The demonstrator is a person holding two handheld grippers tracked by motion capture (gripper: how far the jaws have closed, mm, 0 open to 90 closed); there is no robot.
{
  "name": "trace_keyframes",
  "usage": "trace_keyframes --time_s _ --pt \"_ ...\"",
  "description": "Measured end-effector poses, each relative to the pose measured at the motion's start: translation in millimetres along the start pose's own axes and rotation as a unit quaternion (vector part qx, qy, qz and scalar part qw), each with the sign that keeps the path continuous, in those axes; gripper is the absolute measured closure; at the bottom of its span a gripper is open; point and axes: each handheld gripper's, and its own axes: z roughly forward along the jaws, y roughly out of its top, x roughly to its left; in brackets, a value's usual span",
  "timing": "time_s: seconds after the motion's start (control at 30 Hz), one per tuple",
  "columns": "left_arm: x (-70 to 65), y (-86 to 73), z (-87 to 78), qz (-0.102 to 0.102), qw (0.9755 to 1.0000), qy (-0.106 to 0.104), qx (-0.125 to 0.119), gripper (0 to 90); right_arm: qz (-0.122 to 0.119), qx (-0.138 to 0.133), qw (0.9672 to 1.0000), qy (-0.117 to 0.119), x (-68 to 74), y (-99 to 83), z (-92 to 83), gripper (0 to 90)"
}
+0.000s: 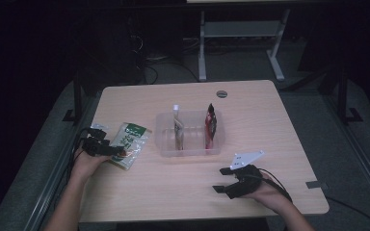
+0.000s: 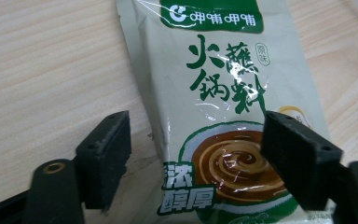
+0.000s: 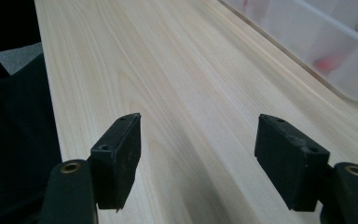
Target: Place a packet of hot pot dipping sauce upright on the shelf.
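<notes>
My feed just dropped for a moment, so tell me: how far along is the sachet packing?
Done: two sachets, a pale one and a red one, stand upright in the clear bin. In hand: the left hand-held gripper is open around the green sauce packet, which lies flat on the table, not gripped. Left: grip it and probably bin it. The right hand-held gripper is open over bare wood.

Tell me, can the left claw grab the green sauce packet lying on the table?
Probably yes: the left claw is open right at the green sauce packet, with nothing in between.
</notes>
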Motion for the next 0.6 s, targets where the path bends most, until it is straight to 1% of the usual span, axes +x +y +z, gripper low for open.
trace_keyframes --time_s 0.03,0.07,0.13,0.17,0.2,0.23,0.3,0.33,0.37,0.4,0.47,0.53,0.57,0.6 --pt "-0.1 -1.3 1.3 -0.005 1.0000 -0.007 0.003 18.8 0.000 0.000 1.0000 0.000 0.0 -0.1 -0.1 31.2" --pt "-0.7 -2.1 1.5 0.000 1.0000 -0.008 0.001 17.3 -0.001 0.000 1.0000 0.000 0.0 -0.2 -0.2 31.2" --pt "-3.5 -2.5 1.5 0.007 0.9999 -0.006 0.004 16.9 -0.001 0.001 1.0000 -0.001 0.3 -0.3 -0.3 31.3" --pt "-4.4 -2.4 1.8 0.017 0.9998 -0.004 0.007 16.9 -0.002 0.001 1.0000 -0.001 0.3 -0.3 -0.2 31.3" --pt "-5.7 -2.5 2.0 0.020 0.9998 -0.003 0.007 16.7 -0.002 0.002 1.0000 -0.001 0.3 -0.3 -0.1 31.3" --pt "-7.0 -2.7 2.3 0.027 0.9996 0.000 0.009 16.8 -0.002 0.002 1.0000 -0.001 0.2 -0.3 0.1 31.4" --pt "-9.8 -3.6 2.6 0.029 0.9995 0.005 0.007 17.3 -0.002 0.002 1.0000 -0.001 0.1 -0.3 0.3 31.4" --pt "-10.3 -3.8 2.1 0.035 0.9993 0.005 0.007 18.7 -0.002 0.002 1.0000 -0.001 0.2 -0.3 0.5 31.4" --pt "-12.0 -4.1 2.1 0.033 0.9994 0.005 0.004 21.1 -0.002 0.002 1.0000 -0.001 0.2 -0.3 0.6 31.4" --pt "-12.7 -4.1 1.8 0.039 0.9992 0.008 0.006 22.8 -0.002 0.002 1.0000 0.000 0.1 -0.3 0.7 31.5" --pt "-14.5 -3.7 1.0 0.042 0.9990 0.012 0.009 26.5 -0.002 0.003 1.0000 -0.001 -0.2 -0.4 1.0 31.6" --pt "-14.9 -3.5 0.0 0.043 0.9989 0.017 0.009 32.5 -0.003 0.004 1.0000 -0.001 -0.1 -0.5 1.1 31.7" --pt "-15.1 -3.8 -0.6 0.039 0.9990 0.020 0.008 36.2 -0.003 0.004 1.0000 -0.001 -0.1 -0.5 1.2 31.7" --pt "-14.7 -3.9 -1.3 0.040 0.9989 0.025 0.008 40.5 -0.003 0.005 1.0000 -0.001 0.0 -0.4 1.2 31.8"
